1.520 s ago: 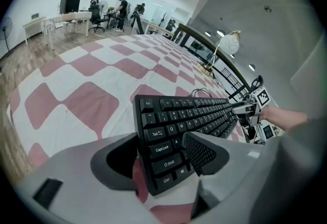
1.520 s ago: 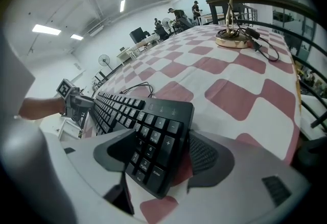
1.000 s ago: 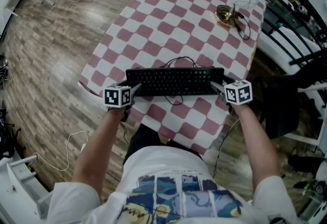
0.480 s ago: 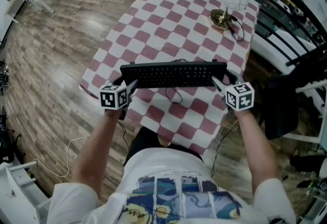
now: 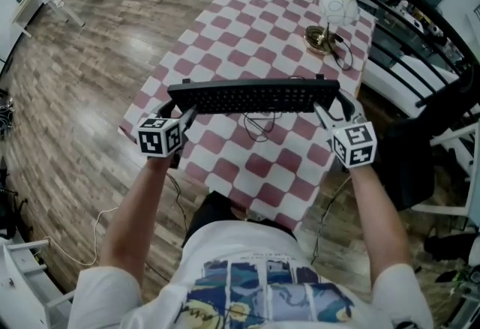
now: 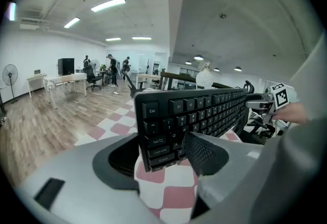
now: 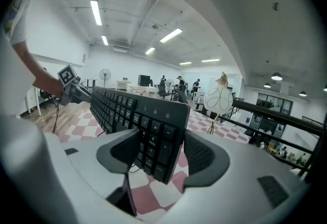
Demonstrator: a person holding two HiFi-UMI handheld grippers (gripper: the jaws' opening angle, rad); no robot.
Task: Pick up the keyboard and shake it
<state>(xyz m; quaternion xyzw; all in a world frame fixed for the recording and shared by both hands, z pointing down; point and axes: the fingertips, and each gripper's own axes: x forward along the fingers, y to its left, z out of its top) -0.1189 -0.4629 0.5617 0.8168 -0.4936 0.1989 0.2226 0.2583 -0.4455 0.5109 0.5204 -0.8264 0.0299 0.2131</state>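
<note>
A black keyboard [image 5: 253, 96] hangs in the air above the checked table [image 5: 225, 43], held by its two ends. My left gripper [image 5: 180, 113] is shut on the left end, the pads squeezing the Esc and Tab side [image 6: 158, 131]. My right gripper [image 5: 331, 108] is shut on the right end by the number pad [image 7: 153, 144]; its jaws have just been closing tighter with that end between them. The keyboard tilts with its keys toward me. Its cable [image 5: 259, 122] dangles below to the tablecloth.
A lamp [image 5: 333, 11] with a white globe shade and brass foot stands at the table's far right. A black railing [image 5: 420, 31] runs along the right. Wood floor [image 5: 82, 80] lies left of the table. Desks and people stand far off [image 6: 110, 67].
Both grippers have risen with the keyboard, lifting it off the tablecloth. The cable now hangs beneath it.
</note>
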